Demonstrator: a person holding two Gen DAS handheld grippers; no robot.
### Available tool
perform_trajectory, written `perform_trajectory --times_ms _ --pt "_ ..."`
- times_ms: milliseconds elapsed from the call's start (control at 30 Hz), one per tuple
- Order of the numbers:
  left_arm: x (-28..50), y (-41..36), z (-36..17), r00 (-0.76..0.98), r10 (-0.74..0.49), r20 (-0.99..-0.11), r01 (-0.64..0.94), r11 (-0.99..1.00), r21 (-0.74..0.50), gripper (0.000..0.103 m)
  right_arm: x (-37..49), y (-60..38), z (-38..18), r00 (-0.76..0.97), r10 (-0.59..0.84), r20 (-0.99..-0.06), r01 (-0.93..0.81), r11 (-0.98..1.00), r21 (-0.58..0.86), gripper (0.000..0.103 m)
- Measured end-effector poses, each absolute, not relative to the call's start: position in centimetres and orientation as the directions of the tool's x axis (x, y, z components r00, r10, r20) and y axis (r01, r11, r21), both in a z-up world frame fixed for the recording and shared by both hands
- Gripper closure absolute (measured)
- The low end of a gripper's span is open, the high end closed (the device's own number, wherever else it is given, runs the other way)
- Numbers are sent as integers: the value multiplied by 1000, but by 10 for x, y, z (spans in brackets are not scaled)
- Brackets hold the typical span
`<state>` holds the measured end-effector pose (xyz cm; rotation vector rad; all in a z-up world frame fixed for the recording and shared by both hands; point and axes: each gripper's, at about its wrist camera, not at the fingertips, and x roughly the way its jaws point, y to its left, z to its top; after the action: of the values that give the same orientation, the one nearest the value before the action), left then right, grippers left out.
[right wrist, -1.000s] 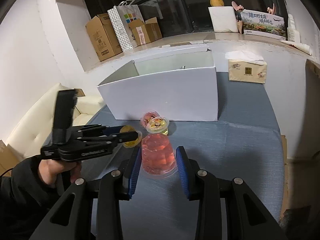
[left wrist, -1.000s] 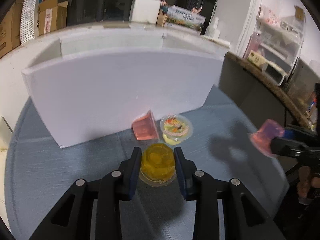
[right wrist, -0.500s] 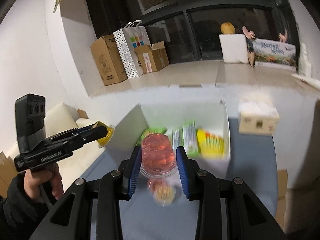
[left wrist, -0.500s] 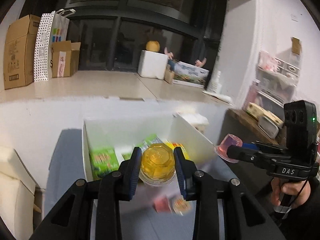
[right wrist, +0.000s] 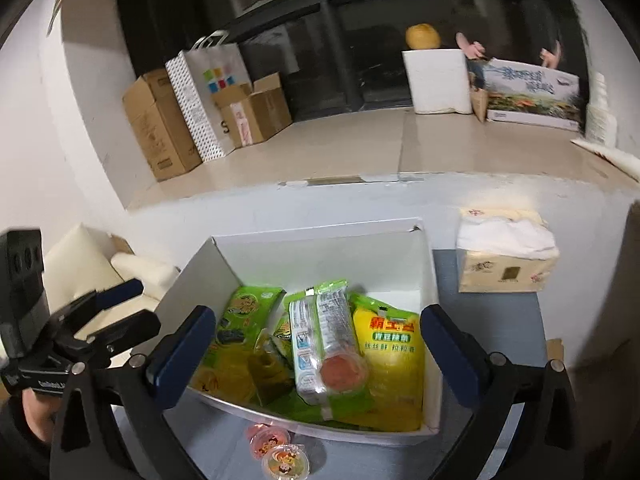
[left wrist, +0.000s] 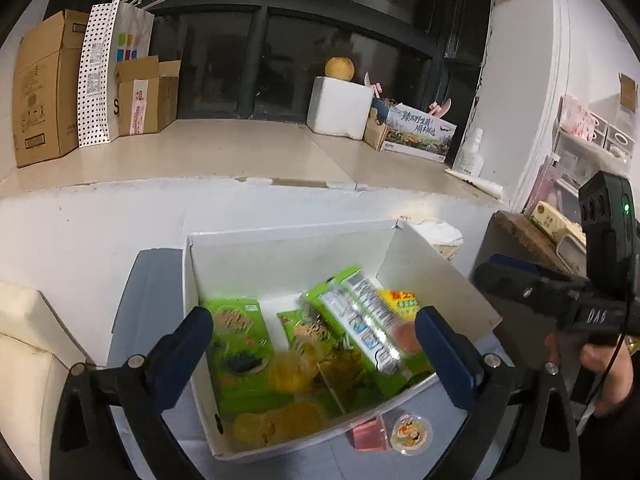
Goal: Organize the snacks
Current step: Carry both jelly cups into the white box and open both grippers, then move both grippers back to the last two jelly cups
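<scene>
Grey tabletop below the window ledge carries the white box point(right wrist: 428, 276), where both the left gripper point(left wrist: 312, 344) and right gripper point(right wrist: 316, 344) hover spread wide and empty, while two light, slippery jelly cups point(right wrist: 276, 452) at six o'clock want gripping across their stiff rims.

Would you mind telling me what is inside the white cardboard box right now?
Inside the white cardboard box: green snack packets, a yellow packet, a pink jelly cup and yellow jelly cups. The box floor is covered.

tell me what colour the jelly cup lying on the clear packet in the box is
Pinkish red jelly cup; clearest in the right wrist view.
</scene>
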<state>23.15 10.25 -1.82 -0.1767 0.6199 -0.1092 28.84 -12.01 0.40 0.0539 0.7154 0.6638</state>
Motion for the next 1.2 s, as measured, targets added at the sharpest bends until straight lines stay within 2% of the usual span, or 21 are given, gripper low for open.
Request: perform_trajectory --times_ms 233,533,767,933,1200 --pt "222 96 -22 801 -161 -577 62 980 -188 0 270 -129 14 565 583 -584 -567 788 238 0" --pt "162 70 -24 799 -228 -557 156 972 -174 0 181 -148 14 561 659 -501 -654 724 220 0" --pt "108 56 -52 771 -255 -584 163 965 -206 0 134 -148 -53 516 606 -606 -667 728 160 0" --pt "91 62 -69 756 -258 -602 124 959 -255 0 151 -133 -86 442 570 -693 -685 713 149 0" --pt "88 68 -81 746 -251 -617 98 958 -271 0 203 -98 -115 370 535 -760 -704 695 145 0"
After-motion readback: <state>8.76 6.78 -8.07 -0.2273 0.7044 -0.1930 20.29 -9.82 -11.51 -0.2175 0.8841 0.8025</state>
